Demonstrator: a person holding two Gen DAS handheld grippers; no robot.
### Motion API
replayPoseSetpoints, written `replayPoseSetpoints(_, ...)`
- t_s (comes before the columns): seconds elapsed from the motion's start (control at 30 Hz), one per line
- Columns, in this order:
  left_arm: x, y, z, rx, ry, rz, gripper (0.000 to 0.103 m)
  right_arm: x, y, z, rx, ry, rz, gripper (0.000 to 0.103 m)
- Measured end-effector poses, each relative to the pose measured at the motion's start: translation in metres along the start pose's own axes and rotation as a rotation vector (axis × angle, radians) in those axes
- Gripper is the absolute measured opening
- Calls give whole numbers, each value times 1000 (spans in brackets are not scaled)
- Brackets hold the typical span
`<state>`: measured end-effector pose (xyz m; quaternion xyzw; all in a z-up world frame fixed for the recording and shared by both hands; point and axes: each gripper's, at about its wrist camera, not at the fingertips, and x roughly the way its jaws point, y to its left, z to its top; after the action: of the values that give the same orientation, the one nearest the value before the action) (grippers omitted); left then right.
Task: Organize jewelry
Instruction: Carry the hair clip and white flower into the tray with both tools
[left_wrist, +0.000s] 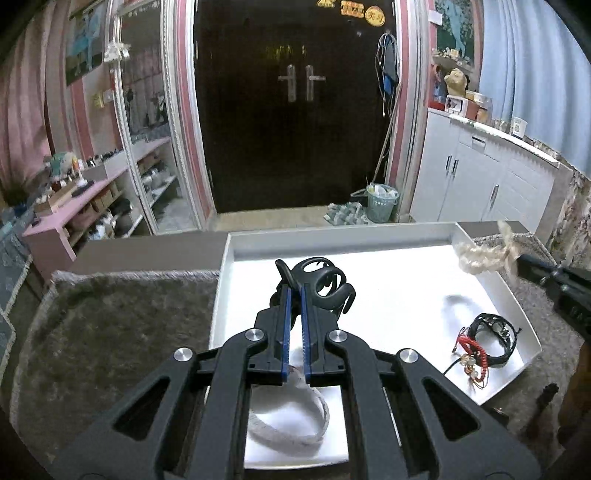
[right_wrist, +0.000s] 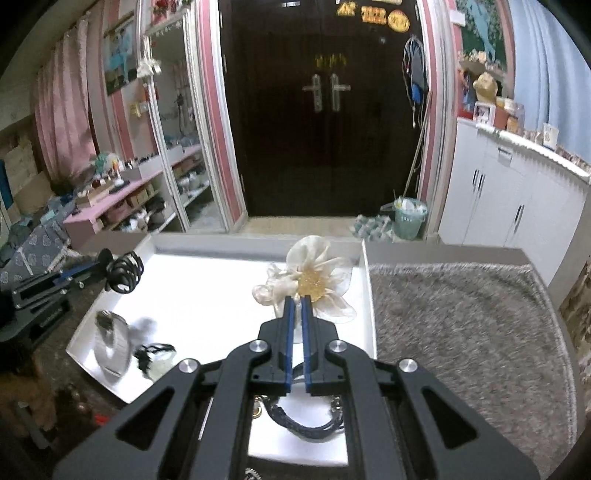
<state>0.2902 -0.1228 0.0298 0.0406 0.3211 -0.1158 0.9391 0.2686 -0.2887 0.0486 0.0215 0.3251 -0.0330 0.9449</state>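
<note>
Over the white tray (left_wrist: 236, 251) on the carpeted surface (left_wrist: 110, 317), both tongs are mid-carry: left tongs (left_wrist: 294, 291) pinch a black hair claw (left_wrist: 321, 284), right tongs (right_wrist: 297, 301) pinch a cream flower clip (right_wrist: 317, 273); next move looks like setting each down apart from the bracelets (left_wrist: 487, 339) at the tray's near right.

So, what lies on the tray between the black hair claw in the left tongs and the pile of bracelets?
Only bare white tray shows between the black hair claw and the bracelets in the left wrist view.
</note>
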Motion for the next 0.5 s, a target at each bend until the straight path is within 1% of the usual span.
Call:
replayPoseSetpoints(0.23, 28, -8, -20, 31, 87, -26, 3, 37, 4, -22, -22, 121, 8, 3)
replayPoseSetpoints(0.33, 37, -6, -24, 19, 109, -38, 3, 44, 5, -27, -22, 144, 14, 3)
replayPoseSetpoints(0.5, 38, -8, -23, 21, 102, -26, 3, 47, 3, -29, -20, 148, 17, 4)
